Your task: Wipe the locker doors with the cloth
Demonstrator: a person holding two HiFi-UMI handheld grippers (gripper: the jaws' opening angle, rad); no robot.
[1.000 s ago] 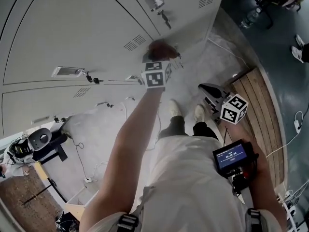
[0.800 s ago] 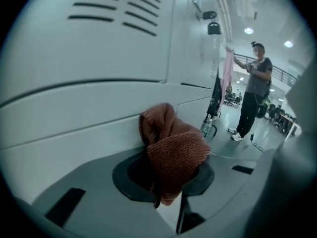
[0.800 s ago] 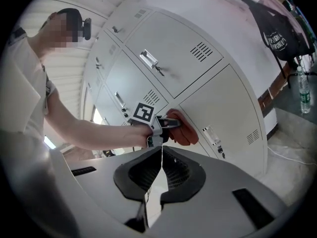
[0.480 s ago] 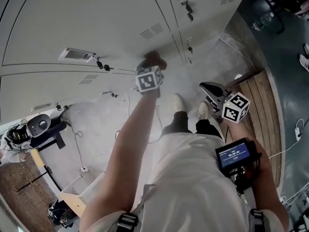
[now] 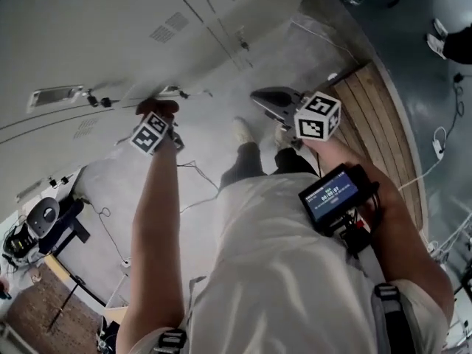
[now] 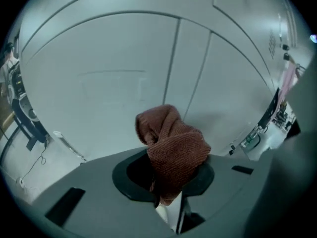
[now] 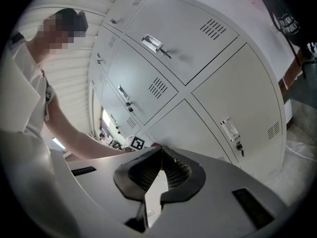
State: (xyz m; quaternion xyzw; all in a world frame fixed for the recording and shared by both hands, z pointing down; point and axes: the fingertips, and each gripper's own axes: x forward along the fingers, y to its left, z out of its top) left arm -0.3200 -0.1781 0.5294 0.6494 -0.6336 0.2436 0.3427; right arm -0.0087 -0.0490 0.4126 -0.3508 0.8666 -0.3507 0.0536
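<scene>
Grey locker doors [image 5: 88, 28] fill the upper left of the head view. My left gripper [image 5: 162, 113] is stretched out low against them, shut on a reddish-brown cloth [image 5: 158, 107]. In the left gripper view the bunched cloth [image 6: 173, 142] sticks up out of the left gripper [image 6: 167, 182], close to a plain door panel [image 6: 109, 83]; whether it touches the panel I cannot tell. My right gripper [image 5: 271, 98] hangs away from the lockers, over the floor. Seen in its own view, the right gripper [image 7: 161, 152] has its jaws closed together with nothing between them, facing locker doors [image 7: 198, 48].
Handles with keys [image 5: 96, 99] stick out from the doors. Cables [image 5: 193, 169] trail over the grey floor. A wooden platform [image 5: 380, 120] lies at the right. Equipment [image 5: 40, 223] stands at the lower left. The person's shoe [image 5: 242, 130] is below the grippers.
My left gripper has carried the cloth down and to the left across the lockers, to a lower door. The right gripper has risen slightly and stayed shut.
</scene>
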